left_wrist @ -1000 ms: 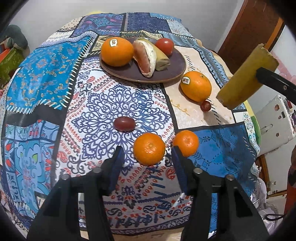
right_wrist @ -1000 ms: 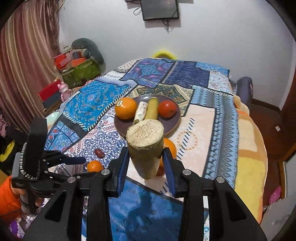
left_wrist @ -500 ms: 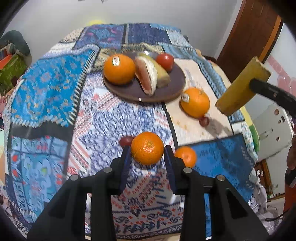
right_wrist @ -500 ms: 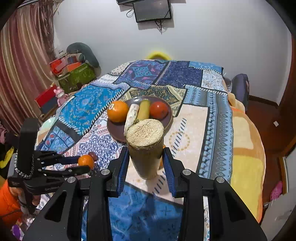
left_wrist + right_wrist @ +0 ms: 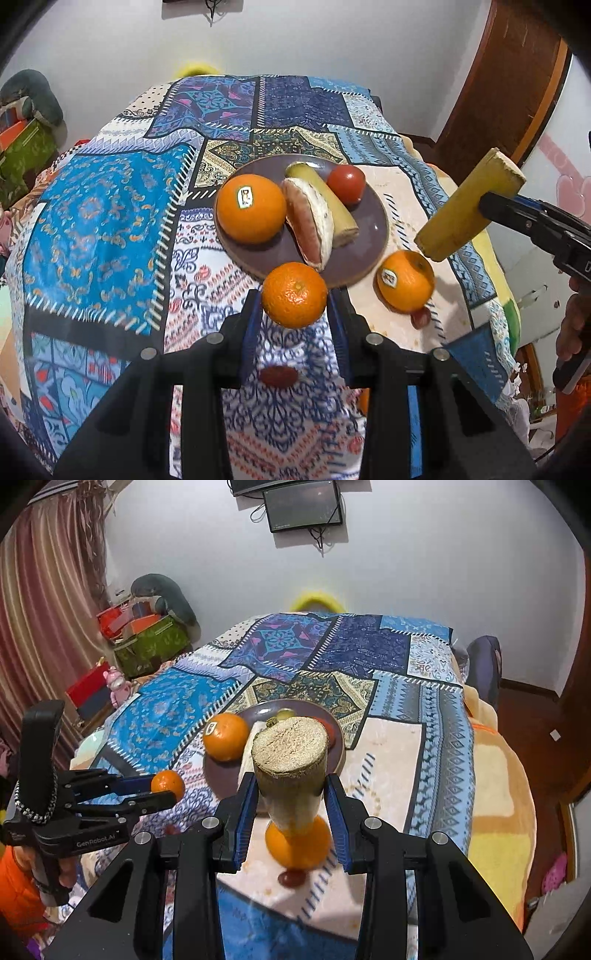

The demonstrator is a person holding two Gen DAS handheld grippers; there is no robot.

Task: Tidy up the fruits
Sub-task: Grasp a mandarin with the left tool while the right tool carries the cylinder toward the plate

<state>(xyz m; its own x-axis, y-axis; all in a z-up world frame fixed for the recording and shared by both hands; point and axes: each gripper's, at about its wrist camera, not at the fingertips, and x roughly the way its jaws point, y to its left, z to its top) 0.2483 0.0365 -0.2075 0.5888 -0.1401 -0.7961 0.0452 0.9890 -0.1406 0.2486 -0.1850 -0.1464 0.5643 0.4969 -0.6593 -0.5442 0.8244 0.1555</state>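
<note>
Tilting downward, left gripper (image 5: pixel 294 300) clamping tangerine (image 5: pixel 294 294), above patterned cloth (image 5: pixel 110 221)

Between my left claw (image 5: pixel 294 321), black with blue pads, sits a bright orange mandarin (image 5: pixel 294 294). Just beyond it the plate (image 5: pixel 373 225) is dull purple-brown, carrying an orange (image 5: pixel 251 208) with a white sticker, a pink-and-white fruit wedge (image 5: pixel 308 227), a yellow-green cane piece (image 5: pixel 325 201) and a red tomato (image 5: pixel 346 183). My right claw (image 5: pixel 290 801), black with blue pads too, frames a yellow-green cane stick (image 5: pixel 290 768) with a pale tan cut end. The bedcover (image 5: pixel 103 221) beneath is patchwork: turquoise, navy, white, salmon and ornate floral prints.
</note>
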